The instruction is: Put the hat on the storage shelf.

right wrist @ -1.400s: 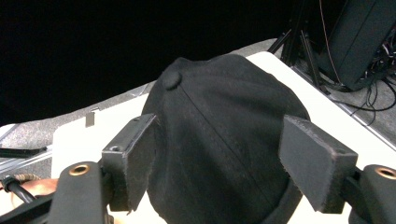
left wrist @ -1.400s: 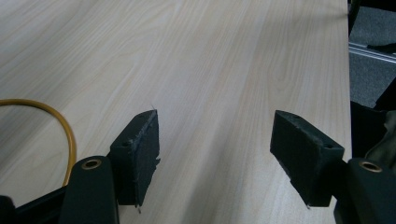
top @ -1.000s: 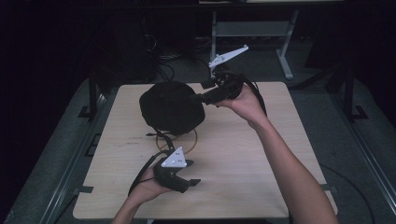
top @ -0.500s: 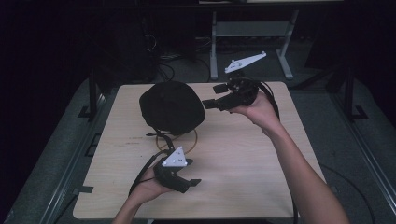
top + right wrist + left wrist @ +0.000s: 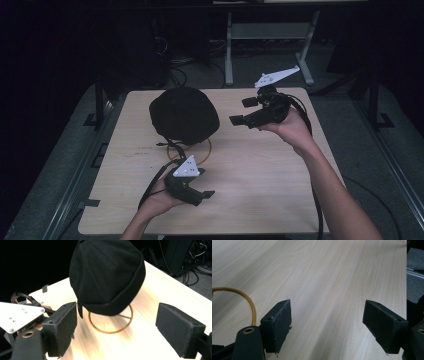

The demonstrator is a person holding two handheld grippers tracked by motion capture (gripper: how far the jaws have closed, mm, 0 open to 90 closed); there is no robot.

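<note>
A black beanie hat [image 5: 184, 115] sits on a gold wire stand [image 5: 202, 150] at the table's back left. My right gripper [image 5: 241, 111] hovers to the hat's right and points at it, a short gap apart. Its jaws have just been opening and stand open with nothing between them. In the right gripper view the hat [image 5: 107, 275] and the stand's ring [image 5: 110, 327] lie ahead of the gripper [image 5: 116, 320]. My left gripper [image 5: 206, 196] rests near the front edge. It too has just been opening and now stands open over bare wood [image 5: 327, 312], with the ring [image 5: 249, 302] at its left.
The wooden table [image 5: 270, 190] has bare surface in the middle and on the right. Dark floor, cables and a metal frame [image 5: 270, 35] lie beyond the far edge. The left gripper's grey plate [image 5: 17, 315] appears at the left of the right gripper view.
My right gripper has drawn back to the right, from against the hat's side to a short gap away from it. The left hand has stayed put.
</note>
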